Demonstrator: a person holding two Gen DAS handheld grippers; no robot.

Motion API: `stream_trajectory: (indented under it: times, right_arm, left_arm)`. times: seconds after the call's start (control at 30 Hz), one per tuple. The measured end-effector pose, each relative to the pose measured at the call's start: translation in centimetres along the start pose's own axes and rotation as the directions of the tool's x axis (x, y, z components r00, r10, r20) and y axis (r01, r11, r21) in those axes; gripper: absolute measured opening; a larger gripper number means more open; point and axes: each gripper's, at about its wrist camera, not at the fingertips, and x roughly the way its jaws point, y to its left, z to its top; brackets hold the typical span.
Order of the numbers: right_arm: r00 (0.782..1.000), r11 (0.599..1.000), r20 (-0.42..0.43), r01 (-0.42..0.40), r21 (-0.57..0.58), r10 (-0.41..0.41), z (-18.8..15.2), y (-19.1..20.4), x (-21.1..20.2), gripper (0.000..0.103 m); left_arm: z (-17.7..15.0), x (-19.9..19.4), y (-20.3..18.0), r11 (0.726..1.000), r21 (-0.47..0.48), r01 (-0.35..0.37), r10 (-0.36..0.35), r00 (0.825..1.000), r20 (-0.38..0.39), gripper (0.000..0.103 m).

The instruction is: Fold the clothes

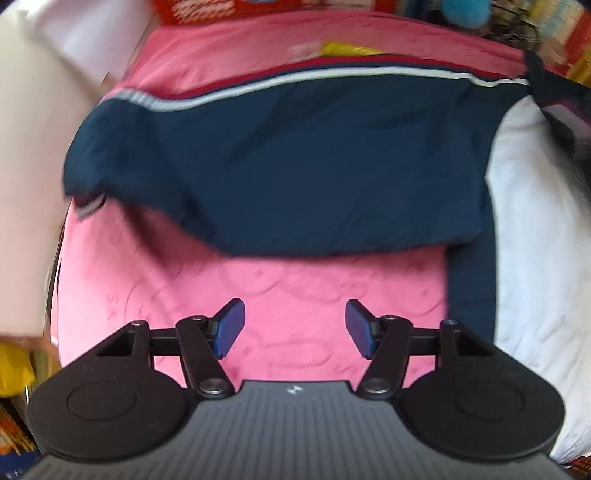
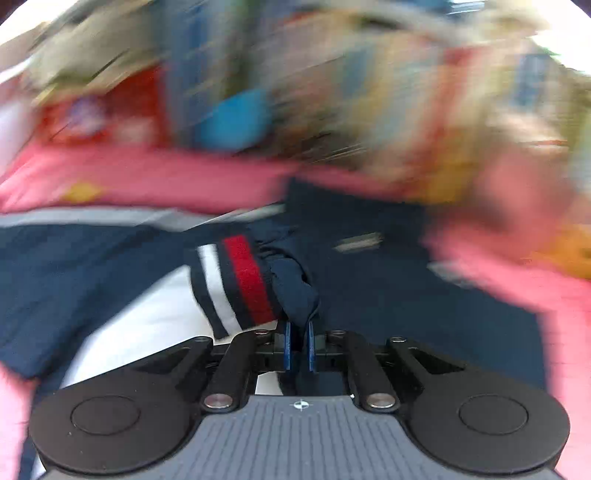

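A navy and white jacket point(image 1: 288, 166) with red and white stripes lies spread on a pink bed cover point(image 1: 288, 295). My left gripper point(image 1: 294, 326) is open and empty, hovering over the bare pink cover just in front of the jacket's near edge. In the right wrist view my right gripper point(image 2: 298, 345) is shut on the jacket's sleeve point(image 2: 291, 291), right beside its red and white striped cuff point(image 2: 236, 284). The sleeve is lifted over the jacket's navy body point(image 2: 388, 295). That view is heavily blurred.
A white wall or board point(image 1: 26, 166) borders the bed on the left. Colourful clutter and boxes point(image 1: 221, 7) line the far edge of the bed. A yellow item point(image 1: 343, 48) lies on the cover beyond the jacket. Yellow packaging point(image 1: 13, 369) sits at the lower left.
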Motion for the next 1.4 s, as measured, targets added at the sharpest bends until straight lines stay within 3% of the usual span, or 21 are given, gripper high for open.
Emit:
stream_trajectory:
  times: [0.1,0.17,0.23,0.27,0.37,0.4,0.43,0.53,0.6,0.67,0.7,0.73,0.8,0.9,1.0,1.07,1.17,1.23,1.4]
  right_arm:
    - [0.979,0.978,0.033,0.2,0.064,-0.203,-0.1,-10.1,-3.5,0.01]
    - [0.941,0.938,0.016,0.336,0.089,-0.339,-0.8,-17.0,-5.1,0.01]
    - [0.884,0.88,-0.028,0.466,0.091,-0.466,-2.3,-23.7,-6.4,0.014]
    - [0.849,0.845,-0.05,0.528,0.089,-0.526,-3.0,-27.1,-7.0,0.025]
    - [0.789,0.784,-0.112,0.614,0.09,-0.605,-5.8,-32.7,-8.4,0.101]
    - [0.774,0.77,-0.114,0.632,0.09,-0.622,-6.7,-33.6,-8.7,0.103]
    - [0.779,0.773,-0.096,0.627,0.097,-0.62,-7.3,-33.4,-8.9,0.103]
    - [0.837,0.827,-0.071,0.546,0.133,-0.542,-9.8,-31.7,-9.5,0.103]
    - [0.911,0.9,-0.032,0.411,0.147,-0.411,-10.9,-29.0,-9.6,0.103]
    - [0.97,0.96,0.016,0.24,0.145,-0.244,-12.0,-25.9,-9.8,0.103]
    - [0.988,0.98,0.028,0.146,0.132,-0.151,-12.6,-24.3,-9.7,0.103]
    - [0.998,0.992,0.037,0.051,0.118,-0.056,-13.1,-22.7,-9.6,0.103]
    - [0.993,0.985,0.004,-0.116,0.128,0.116,-13.9,-19.6,-9.0,0.101]
    - [0.941,0.933,-0.031,-0.329,0.144,0.336,-15.3,-16.6,-8.5,0.099]
    - [0.932,0.94,-0.118,-0.338,0.05,0.342,-17.6,-13.8,-8.9,0.098]
    - [0.95,0.968,-0.188,-0.248,0.027,0.249,-19.4,-14.0,-8.6,0.098]
    - [0.962,0.998,-0.264,-0.065,0.016,0.067,-22.4,-16.0,-8.7,0.098]
    - [0.961,0.998,-0.274,-0.016,0.066,0.033,-23.2,-17.7,-9.9,0.098]
    - [0.988,0.971,-0.15,0.061,0.23,-0.027,-20.6,-21.6,-12.2,0.098]
  left_arm:
    - [1.6,-0.4,-2.4,0.999,0.043,-0.004,0.003,1.0,0.023,0.063]
    - [2.5,-0.7,-4.1,0.998,0.06,-0.002,0.0,0.999,0.04,0.063]
    - [3.2,-0.9,-5.7,0.998,0.068,-0.002,-0.001,0.999,0.049,0.063]
    - [3.3,-0.9,-6.5,0.998,0.069,-0.005,0.001,0.999,0.051,0.064]
    - [3.9,-0.9,-8.9,0.997,0.075,-0.012,0.008,0.998,0.056,0.064]
    - [4.0,-0.9,-9.6,0.997,0.074,-0.016,0.012,0.998,0.055,0.064]
    - [3.9,-0.9,-10.3,0.997,0.07,-0.02,0.016,0.999,0.052,0.064]
    - [3.0,-1.2,-12.0,0.997,0.067,-0.034,0.031,0.999,0.041,0.064]
    - [2.3,-1.3,-13.0,0.997,0.066,-0.043,0.041,0.999,0.034,0.064]
    - [1.7,-1.5,-14.1,0.997,0.065,-0.052,0.051,0.998,0.027,0.067]
    - [1.2,-1.5,-14.5,0.996,0.064,-0.055,0.053,0.998,0.022,0.068]
    - [0.6,-1.6,-14.9,0.996,0.063,-0.055,0.055,0.998,0.015,0.069]
    - [-0.6,-1.7,-15.5,0.997,0.061,-0.057,0.057,0.998,0.003,0.069]
    - [-2.3,-1.6,-16.4,0.996,0.07,-0.053,0.054,0.998,-0.018,0.069]
    - [-4.5,-0.8,-16.9,0.989,0.125,-0.084,0.09,0.995,-0.048,0.07]
    - [-6.1,-0.1,-16.5,0.986,0.141,-0.092,0.103,0.992,-0.072,0.072]
    - [-8.1,0.6,-15.4,0.985,0.148,-0.087,0.101,0.991,-0.091,0.085]
    - [-8.4,0.0,-14.9,0.985,0.153,-0.08,0.094,0.992,-0.087,0.085]
    - [-6.5,-3.8,-15.5,0.983,0.184,-0.028,0.029,1.0,-0.001,0.082]
